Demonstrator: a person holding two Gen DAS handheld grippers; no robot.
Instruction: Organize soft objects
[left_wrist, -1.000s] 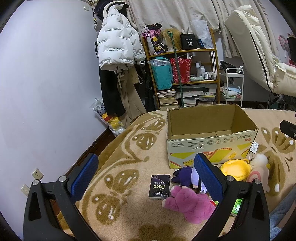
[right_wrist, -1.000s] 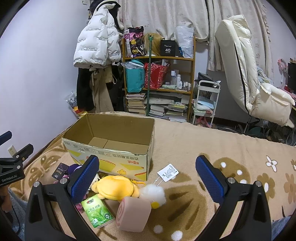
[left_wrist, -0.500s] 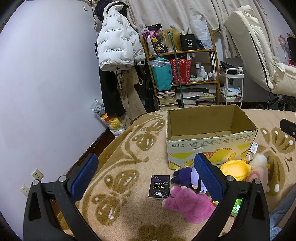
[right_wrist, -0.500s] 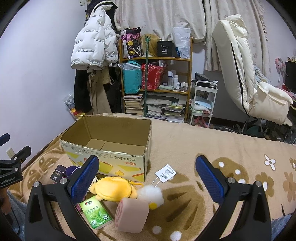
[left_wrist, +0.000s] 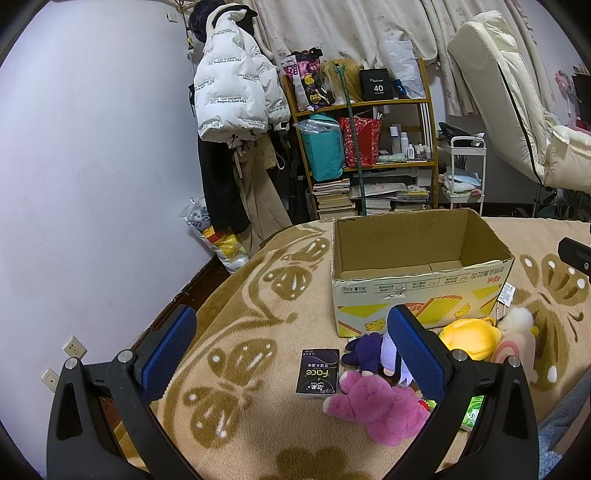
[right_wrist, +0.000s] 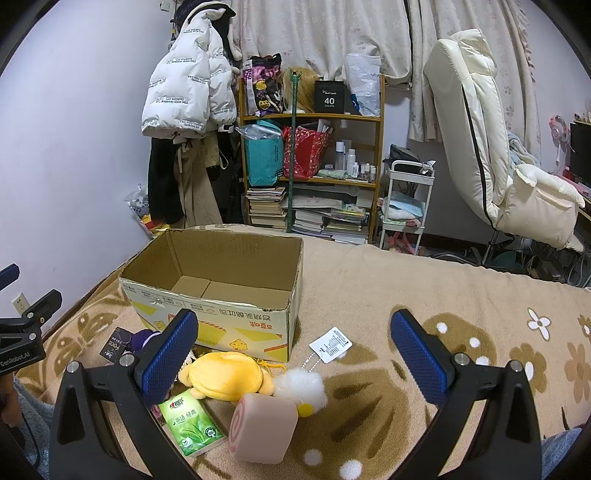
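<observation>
An open, empty cardboard box (left_wrist: 421, 291) (right_wrist: 221, 325) stands on the patterned blanket. In front of it lie a pink plush (left_wrist: 373, 406), a purple plush (left_wrist: 369, 354), a yellow plush (left_wrist: 469, 336) (right_wrist: 225, 376), a white pompom with a tag (right_wrist: 303, 384), a pink swirl cushion (right_wrist: 262, 428), a black "Face" tissue pack (left_wrist: 317, 373) and a green tissue pack (right_wrist: 190, 421). My left gripper (left_wrist: 291, 347) is open and empty above the blanket, left of the toys. My right gripper (right_wrist: 293, 354) is open and empty above the yellow plush and cushion.
The blanket (right_wrist: 461, 317) covers the bed. A wall (left_wrist: 92, 184) runs on the left with hanging coats (left_wrist: 236, 103). A cluttered shelf (right_wrist: 314, 166), a white cart (right_wrist: 404, 203) and a cream recliner (right_wrist: 491, 155) stand beyond the bed.
The right wrist view has shifted slightly, so the box and toys sit a little lower and nearer. The left gripper has not moved. Both stay open.
</observation>
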